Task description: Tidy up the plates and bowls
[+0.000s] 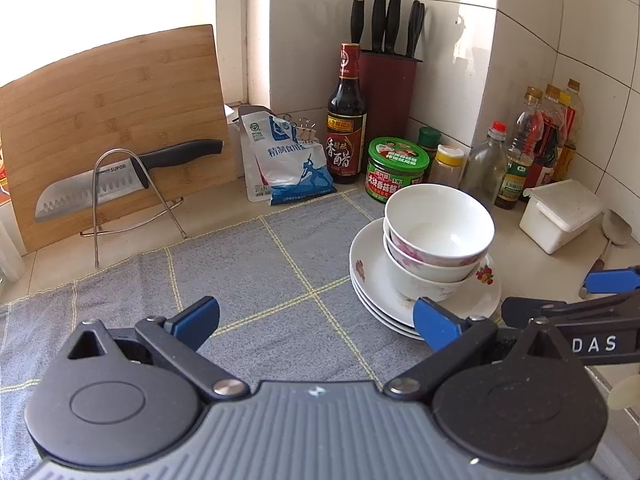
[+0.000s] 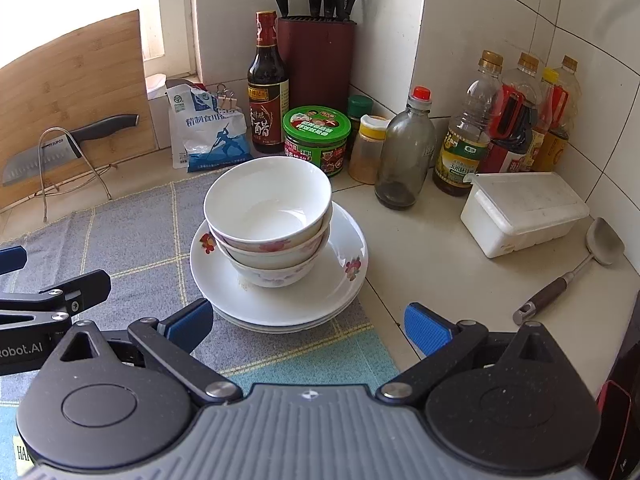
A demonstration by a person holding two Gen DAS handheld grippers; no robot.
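Three white bowls with flower prints (image 1: 436, 240) (image 2: 270, 220) are nested upright on a stack of white flowered plates (image 1: 372, 280) (image 2: 340, 284), which rests on the right edge of a grey checked cloth (image 1: 240, 264) (image 2: 132, 240). My left gripper (image 1: 316, 322) is open, low over the cloth, with the stack just ahead of its right finger. My right gripper (image 2: 308, 326) is open too, right in front of the plates, nothing between its fingers. Each gripper shows at the edge of the other's view.
Along the tiled wall stand a vinegar bottle (image 2: 267, 84), a knife block (image 2: 318, 60), a green-lidded jar (image 2: 316, 140), a glass bottle (image 2: 404, 152) and oil bottles (image 2: 512, 120). A white lidded box (image 2: 524, 212) and a spoon (image 2: 576, 268) lie right. A cutting board with a knife (image 1: 112, 136) leans left.
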